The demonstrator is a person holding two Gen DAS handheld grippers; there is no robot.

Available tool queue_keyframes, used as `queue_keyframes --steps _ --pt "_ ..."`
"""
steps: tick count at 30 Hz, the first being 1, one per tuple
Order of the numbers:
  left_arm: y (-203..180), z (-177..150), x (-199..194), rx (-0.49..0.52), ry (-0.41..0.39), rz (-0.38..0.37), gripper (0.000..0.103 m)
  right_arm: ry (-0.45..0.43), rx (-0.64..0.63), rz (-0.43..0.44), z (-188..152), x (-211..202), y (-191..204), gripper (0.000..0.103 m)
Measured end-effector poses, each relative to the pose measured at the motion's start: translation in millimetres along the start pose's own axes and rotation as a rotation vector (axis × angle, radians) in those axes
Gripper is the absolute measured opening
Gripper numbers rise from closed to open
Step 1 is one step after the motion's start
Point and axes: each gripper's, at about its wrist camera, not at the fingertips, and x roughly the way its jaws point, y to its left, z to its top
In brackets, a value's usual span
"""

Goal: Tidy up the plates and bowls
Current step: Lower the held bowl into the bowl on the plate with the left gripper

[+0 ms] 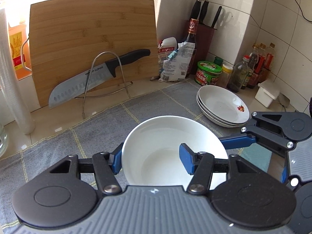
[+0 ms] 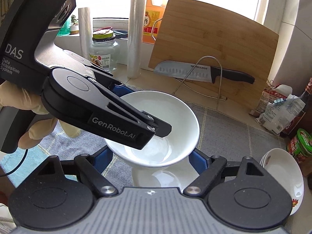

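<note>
The left claw (image 1: 151, 160) is clamped on the near wall of a white bowl (image 1: 171, 146), one finger inside. The right claw (image 2: 151, 160) is closed around a second bowl (image 2: 156, 177) beneath it. Both are carried above the grey mat (image 1: 117, 117). A slip is risked should either rim pivot; the stacked plates (image 1: 224, 107) far right could be struck.

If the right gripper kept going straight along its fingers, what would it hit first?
Most likely the white bowl held by the left gripper, which sits directly ahead between the right gripper's fingers. A second white dish appears lower, closer in; depth between them is unclear.
</note>
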Motion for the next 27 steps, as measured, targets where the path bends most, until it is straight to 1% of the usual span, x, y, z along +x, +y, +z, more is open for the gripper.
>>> queue_keyframes --steps 10,17,27 --pt "-20 4 25 0.031 0.029 -0.053 0.057 0.030 0.043 -0.041 -14 -1 -16 0.088" --pt "-24 0 36 0.027 0.057 -0.062 0.058 0.052 0.056 -0.034 -20 3 -22 0.088" --pt "-24 -7 42 0.015 0.081 -0.059 0.058 0.075 0.068 -0.011 -25 11 -24 0.088"
